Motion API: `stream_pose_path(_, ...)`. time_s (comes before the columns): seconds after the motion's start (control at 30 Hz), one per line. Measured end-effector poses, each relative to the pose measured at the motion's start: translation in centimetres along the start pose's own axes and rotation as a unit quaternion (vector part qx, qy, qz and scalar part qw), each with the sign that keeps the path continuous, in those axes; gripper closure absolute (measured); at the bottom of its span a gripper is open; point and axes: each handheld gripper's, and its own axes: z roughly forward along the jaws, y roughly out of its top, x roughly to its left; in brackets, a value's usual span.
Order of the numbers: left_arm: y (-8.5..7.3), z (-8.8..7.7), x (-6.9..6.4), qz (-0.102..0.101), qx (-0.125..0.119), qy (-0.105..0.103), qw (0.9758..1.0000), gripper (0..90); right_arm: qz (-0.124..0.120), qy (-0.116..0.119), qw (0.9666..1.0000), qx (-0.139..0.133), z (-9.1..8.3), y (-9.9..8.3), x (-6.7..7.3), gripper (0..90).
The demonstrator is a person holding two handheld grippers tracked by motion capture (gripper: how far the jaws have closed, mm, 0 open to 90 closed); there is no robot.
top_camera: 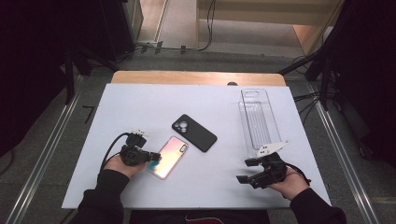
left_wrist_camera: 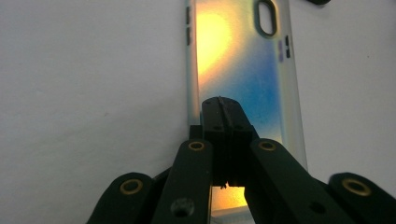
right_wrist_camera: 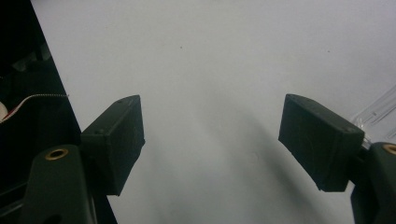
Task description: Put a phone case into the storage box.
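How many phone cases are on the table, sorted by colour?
Iridescent case: 1
Black case: 1
Clear case: 1
Total: 3

right claw (right_wrist_camera: 210, 140) agape — bare white table (right_wrist_camera: 210, 56)

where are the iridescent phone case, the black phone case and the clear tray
iridescent phone case (top_camera: 169, 156), high view, middle of its back
black phone case (top_camera: 196, 134), high view, middle of its back
clear tray (top_camera: 258, 122), high view, its ribbed floor
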Motion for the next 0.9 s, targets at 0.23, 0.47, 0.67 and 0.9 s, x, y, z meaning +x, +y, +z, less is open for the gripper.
stream_pose_path(0.23,-0.1,-0.4,0.6,-0.003,0.000,-0.002,1.0000,90.0,0.000,0.000,1.0000,0.001,0.0,0.0,0.0,20.4)
stream_pose_path(0.47,-0.2,-1.2,0.2,0.002,-0.036,-0.042,0.9985,80.4,0.000,0.003,1.0000,-0.006,0.0,0.0,-0.1,20.4)
stream_pose_path(0.67,-0.6,-2.4,-0.5,0.031,-0.077,-0.082,0.9932,60.0,0.001,0.006,0.9999,-0.010,0.1,0.1,-0.1,20.4)
stream_pose_path(0.9,-1.5,-3.2,-1.4,0.062,-0.113,-0.093,0.9873,40.5,0.000,0.005,0.9999,-0.010,0.0,0.1,-0.2,20.4)
